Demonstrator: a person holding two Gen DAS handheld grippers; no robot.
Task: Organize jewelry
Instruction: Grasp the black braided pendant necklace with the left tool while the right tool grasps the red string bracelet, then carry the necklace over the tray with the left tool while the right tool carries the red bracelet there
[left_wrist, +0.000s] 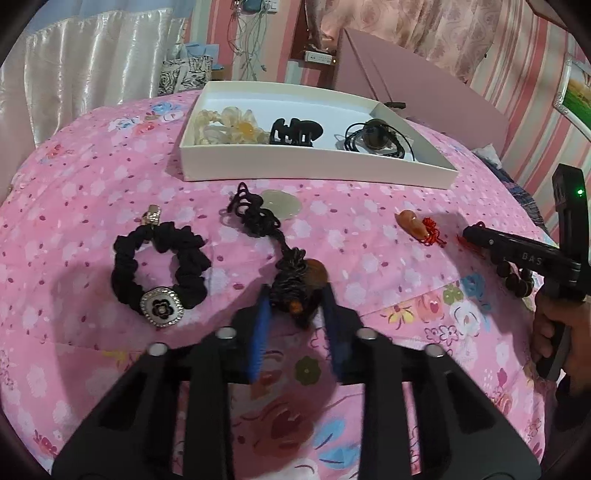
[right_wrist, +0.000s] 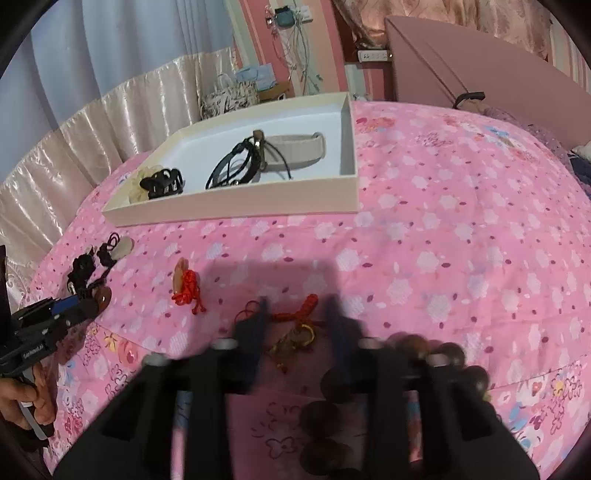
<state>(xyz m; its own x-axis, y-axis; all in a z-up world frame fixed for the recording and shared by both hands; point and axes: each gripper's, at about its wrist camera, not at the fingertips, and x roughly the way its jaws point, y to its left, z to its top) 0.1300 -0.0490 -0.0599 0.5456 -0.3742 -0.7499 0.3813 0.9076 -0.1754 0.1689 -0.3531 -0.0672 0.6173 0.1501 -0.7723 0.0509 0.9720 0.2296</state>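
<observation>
A bed under a pink floral bedspread (left_wrist: 110, 206) carries everything. At its far side lies a shallow white box (left_wrist: 317, 168), open-topped, holding a cream flower hair tie (left_wrist: 236, 127), a black claw clip (left_wrist: 295, 131), a black cord necklace (left_wrist: 376, 142) and, seen only from the right wrist, a beige band (right_wrist: 295, 146).

Loose on the bedspread in front of the box lie a black scrunchie (left_wrist: 159, 266) with a rhinestone-framed flower charm, a pale round pendant (left_wrist: 282, 205) on a knotted black cord, an orange stone charm (left_wrist: 412, 223) with a red knot, and a red-cord charm (right_wrist: 295, 321) with gold pieces.

A string of dark round beads (right_wrist: 332, 417) is blurred and largely covered by the right gripper (right_wrist: 299, 325); its full loop cannot be made out. That gripper's blue-lined fingers (right_wrist: 255, 336) are motion-blurred, and stand apart on either side of the red-cord charm without pressing it.

The left gripper (left_wrist: 293, 306) has its fingers (left_wrist: 258, 332) narrowed onto a dark knotted cord bundle with a brown bead (left_wrist: 291, 291), which sits between the tips low on the bedspread, close to the scrunchie. A hand (left_wrist: 557, 332) holds the right gripper's handle.
</observation>
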